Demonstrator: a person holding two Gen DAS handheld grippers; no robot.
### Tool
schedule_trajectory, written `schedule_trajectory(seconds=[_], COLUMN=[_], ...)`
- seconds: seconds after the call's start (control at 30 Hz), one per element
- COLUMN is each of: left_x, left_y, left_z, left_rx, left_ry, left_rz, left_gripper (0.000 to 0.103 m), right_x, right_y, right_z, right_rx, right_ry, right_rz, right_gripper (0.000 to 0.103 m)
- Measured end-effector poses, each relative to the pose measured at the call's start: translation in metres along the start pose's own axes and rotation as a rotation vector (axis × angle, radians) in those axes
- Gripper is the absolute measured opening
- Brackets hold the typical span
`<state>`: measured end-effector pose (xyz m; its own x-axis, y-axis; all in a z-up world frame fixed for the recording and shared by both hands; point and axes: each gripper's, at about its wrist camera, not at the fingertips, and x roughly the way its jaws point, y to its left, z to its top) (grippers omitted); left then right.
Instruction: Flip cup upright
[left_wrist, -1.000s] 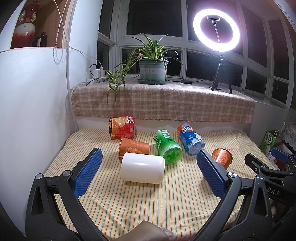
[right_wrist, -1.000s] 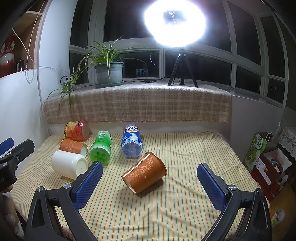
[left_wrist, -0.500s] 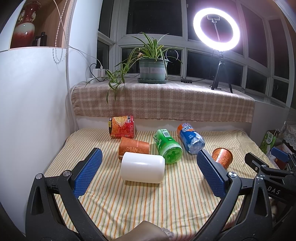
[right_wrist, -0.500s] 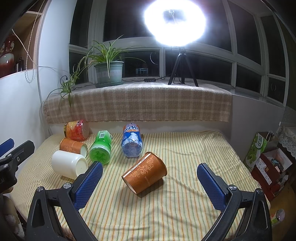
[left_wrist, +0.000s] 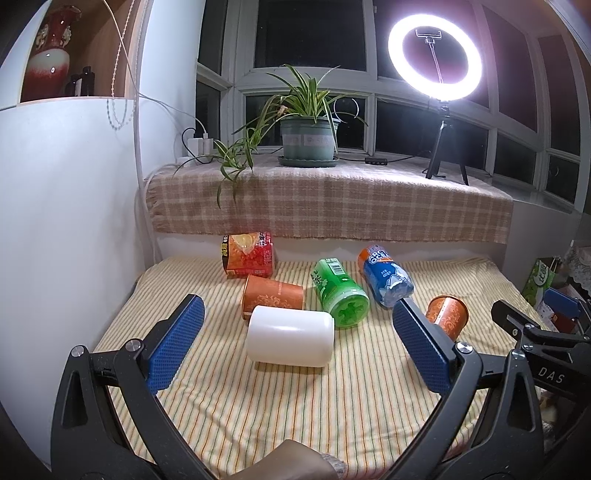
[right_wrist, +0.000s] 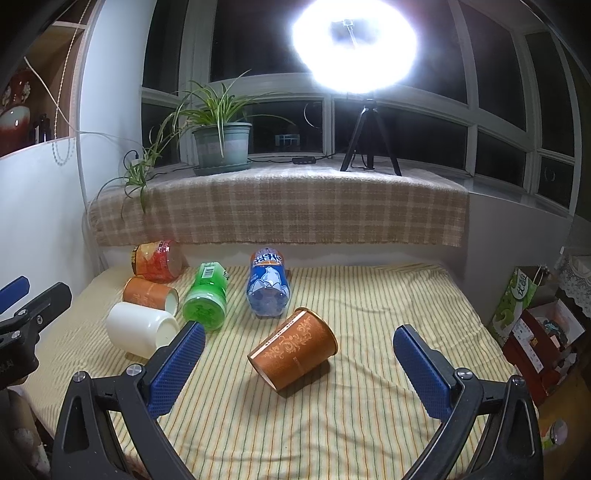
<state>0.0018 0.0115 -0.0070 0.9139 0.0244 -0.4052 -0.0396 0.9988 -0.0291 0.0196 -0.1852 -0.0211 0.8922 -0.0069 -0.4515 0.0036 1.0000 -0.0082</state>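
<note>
A white cup (left_wrist: 290, 339) lies on its side on the striped cloth, straight ahead of my open, empty left gripper (left_wrist: 295, 328); it also shows in the right wrist view (right_wrist: 142, 329). An orange patterned paper cup (right_wrist: 293, 349) lies on its side, base toward me, between the fingers of my open, empty right gripper (right_wrist: 299, 345); it shows in the left wrist view (left_wrist: 447, 316) too. A second orange cup (left_wrist: 272, 296) lies on its side behind the white one.
A green bottle (left_wrist: 340, 291), a blue bottle (left_wrist: 386, 280) and a red snack tub (left_wrist: 248, 254) lie on the cloth further back. A plaid-covered sill (left_wrist: 332, 203) holds a potted plant (left_wrist: 308, 140) and a ring light (left_wrist: 436, 66). Boxes (right_wrist: 532, 332) stand at the right.
</note>
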Motion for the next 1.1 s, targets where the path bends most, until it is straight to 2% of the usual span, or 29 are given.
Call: schedule_trajectory(seconds=[0.33, 1.1], left_x=[-0.003, -0.007], left_y=[0.000, 0.000], left_z=[0.006, 0.006], left_rx=[0.000, -0.004], left_ry=[0.004, 0.015], left_rz=[0.003, 0.007], left_gripper=[0.103, 0.103], right_x=[-0.001, 0.028], right_y=[0.000, 0.006], right_z=[0.008, 0.027], right_rx=[0.001, -0.022], right_ry=[0.015, 0.085], right_rz=[0.017, 0.071], right_gripper=[0.103, 0.103])
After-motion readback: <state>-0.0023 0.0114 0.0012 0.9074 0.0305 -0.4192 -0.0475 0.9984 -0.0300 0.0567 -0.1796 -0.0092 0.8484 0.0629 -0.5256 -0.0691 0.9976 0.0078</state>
